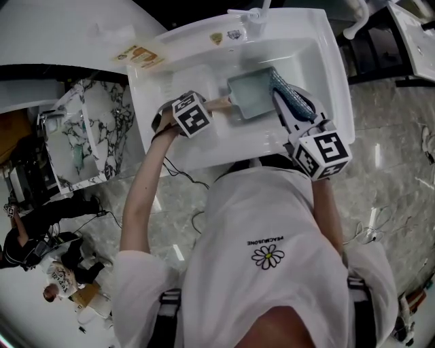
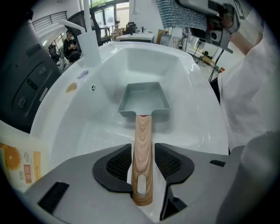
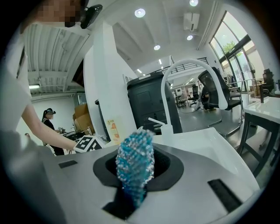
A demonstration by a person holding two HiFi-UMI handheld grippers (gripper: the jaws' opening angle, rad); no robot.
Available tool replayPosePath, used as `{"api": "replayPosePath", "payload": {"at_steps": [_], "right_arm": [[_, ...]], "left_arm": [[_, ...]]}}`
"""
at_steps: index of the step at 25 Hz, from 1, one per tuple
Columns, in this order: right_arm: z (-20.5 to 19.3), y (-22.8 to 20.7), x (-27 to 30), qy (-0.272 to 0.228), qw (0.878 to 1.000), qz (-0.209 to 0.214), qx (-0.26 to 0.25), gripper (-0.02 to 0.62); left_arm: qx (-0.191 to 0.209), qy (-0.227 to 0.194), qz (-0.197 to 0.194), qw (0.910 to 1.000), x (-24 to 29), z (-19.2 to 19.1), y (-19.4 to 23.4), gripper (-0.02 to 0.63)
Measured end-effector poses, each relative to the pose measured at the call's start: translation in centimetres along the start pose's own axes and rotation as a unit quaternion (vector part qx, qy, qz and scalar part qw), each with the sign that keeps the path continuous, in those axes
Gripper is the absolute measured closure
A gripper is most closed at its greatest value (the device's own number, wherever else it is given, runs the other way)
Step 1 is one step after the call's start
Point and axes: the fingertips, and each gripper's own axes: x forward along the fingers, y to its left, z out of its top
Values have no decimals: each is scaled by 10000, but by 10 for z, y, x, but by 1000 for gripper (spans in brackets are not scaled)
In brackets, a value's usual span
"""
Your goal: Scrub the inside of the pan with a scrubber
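Observation:
A rectangular grey-blue pan (image 1: 253,95) (image 2: 144,99) lies in the white sink (image 1: 197,64), with its wooden handle (image 1: 219,104) (image 2: 142,148) pointing toward me. My left gripper (image 1: 198,114) (image 2: 143,159) points steeply down over the handle's end. Its jaws straddle the handle with thin gaps on both sides and do not press on it. My right gripper (image 1: 293,114) (image 3: 133,175) is held over the pan's right edge, shut on a blue sparkly scrubber (image 1: 289,96) (image 3: 134,164) that sticks out past its jaws. The pan's inside looks bare.
A white faucet (image 1: 255,19) (image 3: 183,68) stands at the sink's far rim, with a pump bottle (image 3: 165,127) beside it. Stickers (image 1: 139,56) lie on the left rim. A marbled second basin (image 1: 88,136) sits to the left. People (image 1: 58,279) are on the floor side, lower left.

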Motion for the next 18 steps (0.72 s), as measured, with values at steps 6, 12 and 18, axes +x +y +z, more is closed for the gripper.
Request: {"api": "replayPosePath", "payload": {"at_steps": [6, 12, 18], "right_arm": [[-5, 1, -3, 82, 10000, -49, 15, 532], [-12, -5, -1, 299, 9995, -75, -65, 532], [-27, -15, 7, 827, 9965, 77, -42, 532]], "left_arm": [[27, 163, 46, 9999, 2, -5, -1, 462], [76, 226, 5, 9997, -1, -5, -1, 465], [175, -86, -82, 9998, -29, 10, -6, 466]]}}
